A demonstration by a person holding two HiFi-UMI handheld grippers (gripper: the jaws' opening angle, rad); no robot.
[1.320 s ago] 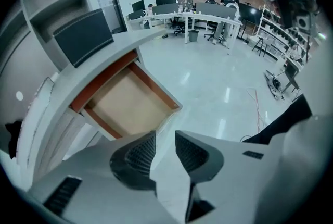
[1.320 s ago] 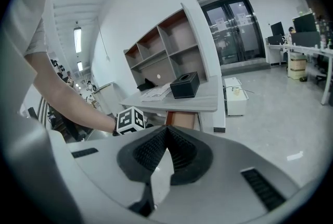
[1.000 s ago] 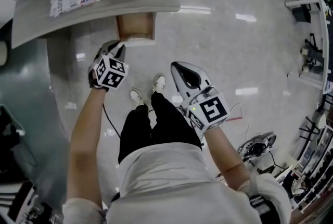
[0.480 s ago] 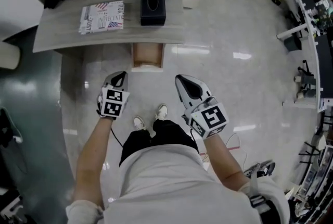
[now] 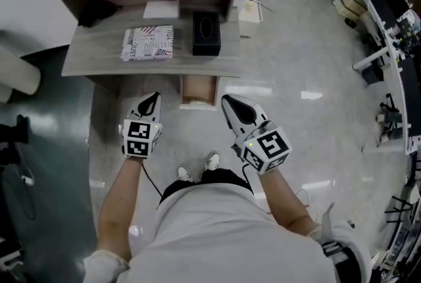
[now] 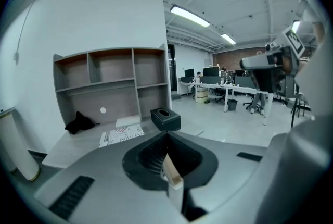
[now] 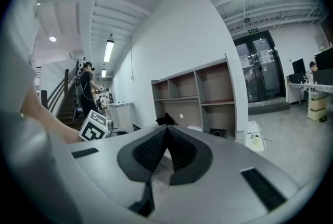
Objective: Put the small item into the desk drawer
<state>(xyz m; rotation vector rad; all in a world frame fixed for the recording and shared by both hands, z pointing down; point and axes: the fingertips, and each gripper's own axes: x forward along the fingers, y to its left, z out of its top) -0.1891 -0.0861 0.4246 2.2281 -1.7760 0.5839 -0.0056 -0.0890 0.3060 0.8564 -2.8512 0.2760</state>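
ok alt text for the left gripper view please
The left tool is shut on a small tan block, seen along its jaws. Beyond it stands a grey desk with a patterned booklet, a black tissue box and an open shelf unit.

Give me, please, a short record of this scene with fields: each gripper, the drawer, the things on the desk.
left gripper: shut on small pale wooden block
right gripper: shut, nothing between the jaws
brown wooden drawer: pulled open under the front edge of the grey desk
on desk: black tissue box, printed magazine, black crumpled cloth
task state: block not yet in drawer
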